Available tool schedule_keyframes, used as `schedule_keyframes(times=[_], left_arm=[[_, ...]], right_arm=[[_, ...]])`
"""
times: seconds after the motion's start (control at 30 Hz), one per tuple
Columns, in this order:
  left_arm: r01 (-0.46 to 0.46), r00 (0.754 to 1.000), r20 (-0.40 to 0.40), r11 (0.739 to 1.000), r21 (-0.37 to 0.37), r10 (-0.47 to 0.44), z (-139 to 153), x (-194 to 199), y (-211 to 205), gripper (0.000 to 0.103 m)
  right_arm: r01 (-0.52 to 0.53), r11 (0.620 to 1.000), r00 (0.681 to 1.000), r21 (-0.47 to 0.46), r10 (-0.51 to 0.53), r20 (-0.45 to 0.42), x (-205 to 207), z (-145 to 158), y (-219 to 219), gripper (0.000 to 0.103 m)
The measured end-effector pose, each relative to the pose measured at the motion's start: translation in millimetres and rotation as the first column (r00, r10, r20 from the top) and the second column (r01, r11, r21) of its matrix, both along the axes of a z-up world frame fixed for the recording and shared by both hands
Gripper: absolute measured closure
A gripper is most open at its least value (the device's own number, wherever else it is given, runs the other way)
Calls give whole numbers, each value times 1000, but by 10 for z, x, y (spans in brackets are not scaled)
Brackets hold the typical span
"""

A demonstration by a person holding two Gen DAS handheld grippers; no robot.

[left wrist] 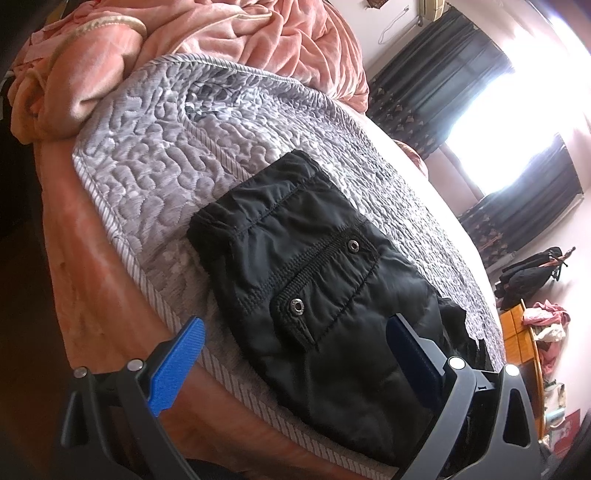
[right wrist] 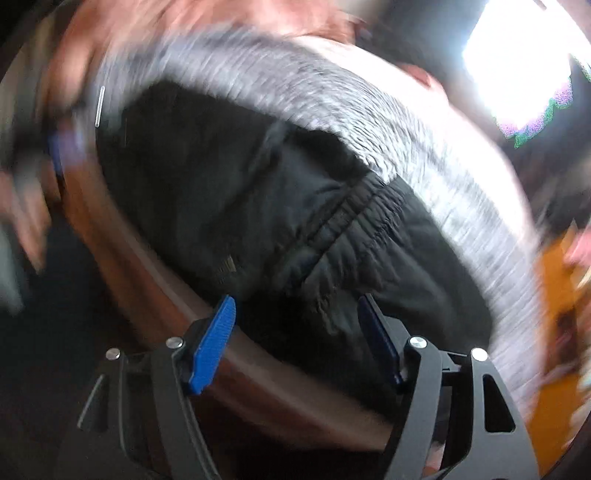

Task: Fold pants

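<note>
— Two grippers are hovering over the bed, and I'm reading both as spread with nothing between the pads. The left gripper (left wrist: 295,363) is hanging above the near end of the black pants (left wrist: 314,280), one blue pad out over the grey quilted mattress pad (left wrist: 155,155), the other over the dark cloth.

— Where are the pants lying from you?

— They're sitting as a folded bundle on the quilted pad, close to the bed's near edge. Their long axis is running away from the left gripper, up towards the pink blanket (left wrist: 229,33). In the right wrist view the picture is smearing badly, but the right gripper (right wrist: 295,339) is standing open just over the pants' (right wrist: 240,192) near edge.

— Which hand is nearer?

— I'm judging both as close; the right looks slightly nearer the hem, though the blur is making that uncertain.

— Any containers?

— I'm seeing none on the bed.
</note>
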State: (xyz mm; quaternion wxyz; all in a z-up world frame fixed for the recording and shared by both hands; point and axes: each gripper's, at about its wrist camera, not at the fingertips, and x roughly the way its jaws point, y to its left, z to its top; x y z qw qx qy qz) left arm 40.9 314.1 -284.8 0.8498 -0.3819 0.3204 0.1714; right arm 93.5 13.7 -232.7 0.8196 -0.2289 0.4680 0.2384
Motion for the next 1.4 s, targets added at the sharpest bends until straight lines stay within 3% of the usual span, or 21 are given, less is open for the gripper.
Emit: schedule_keyframes(times=[0.07, 0.13, 0.23, 0.4, 0.5, 0.6, 0.67, 0.73, 0.87, 1.17, 1.4], left_arm=[[6, 1000, 2, 1000, 1, -6, 2, 15, -16, 4], [10, 1000, 3, 1000, 2, -10, 4, 27, -28, 4], [11, 1000, 3, 1000, 3, -11, 4, 32, -24, 4], [2, 1000, 12, 1000, -12, -2, -8, 0, 36, 4], [6, 1000, 16, 1000, -12, -6, -8, -5, 53, 4], [9, 1000, 20, 1000, -16, -9, -13, -9, 71, 4], [10, 1000, 23, 1000, -20, -10, -19, -7, 96, 4], [9, 1000, 25, 1000, -24, -9, -26, -16, 107, 4], [7, 1000, 30, 1000, -27, -7, -31, -37, 115, 4], [6, 999, 36, 999, -31, -5, -28, -69, 109, 4], [7, 1000, 30, 1000, -31, -6, -18, -66, 90, 4]], right_arm=[[212, 971, 973, 113, -199, -117, 453, 173, -191, 35], [345, 933, 927, 103, -322, -193, 830, 141, -257, 35], [398, 915, 886, 64, -366, -283, 1180, -26, -160, 35], [447, 891, 827, -83, -447, -342, 1468, -397, -34, 35], [439, 890, 820, -125, -454, -348, 1406, -531, 13, 38], [451, 885, 804, -111, -458, -381, 1447, -556, -47, 50], [455, 886, 791, -88, -448, -416, 1456, -594, -27, 66], [452, 890, 786, -64, -431, -443, 1465, -594, -13, 80], [446, 895, 790, -25, -407, -458, 1478, -528, 40, 98], [408, 912, 820, 46, -344, -458, 1327, -315, 151, 101], [364, 930, 849, 54, -307, -431, 1243, -359, 209, 101]])
